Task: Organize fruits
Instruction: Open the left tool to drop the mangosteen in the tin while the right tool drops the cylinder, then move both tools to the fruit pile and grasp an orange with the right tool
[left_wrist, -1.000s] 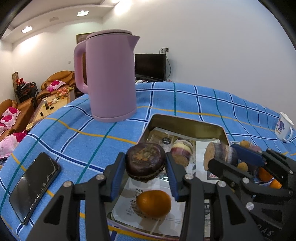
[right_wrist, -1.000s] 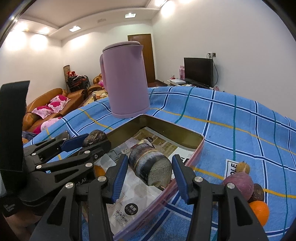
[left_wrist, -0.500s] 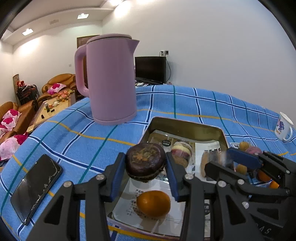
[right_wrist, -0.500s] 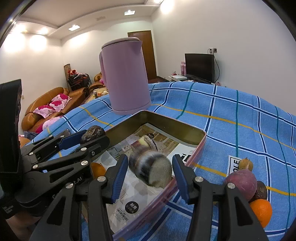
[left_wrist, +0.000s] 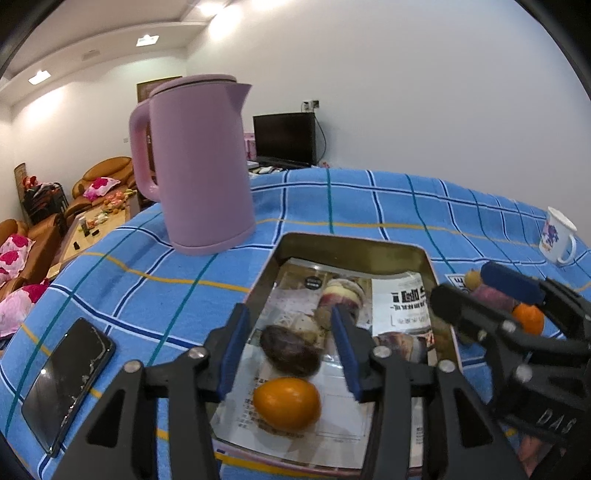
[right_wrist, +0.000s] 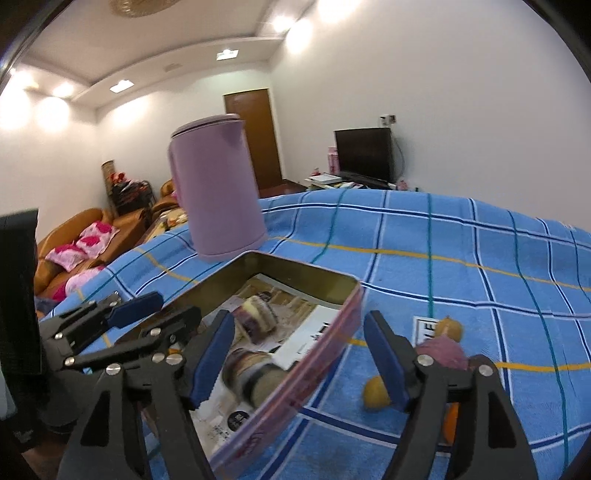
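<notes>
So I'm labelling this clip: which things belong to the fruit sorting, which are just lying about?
Job: tray, orange, dark round fruit, loose fruits on the cloth, left gripper, right gripper.
Bystanders: pink kettle, phone, mug.

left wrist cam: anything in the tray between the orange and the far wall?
Yes, in the left wrist view: a dark purple fruit just behind the orange, then a banded purple-and-cream piece farther back, before the tray's far wall.

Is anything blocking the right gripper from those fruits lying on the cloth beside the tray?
Nothing visible. The right gripper hangs open over the tray's pink rim. The small yellow fruit, purple fruit and orange lie on bare blue cloth beyond the rim, though one finger partly hides them from the camera.
</notes>
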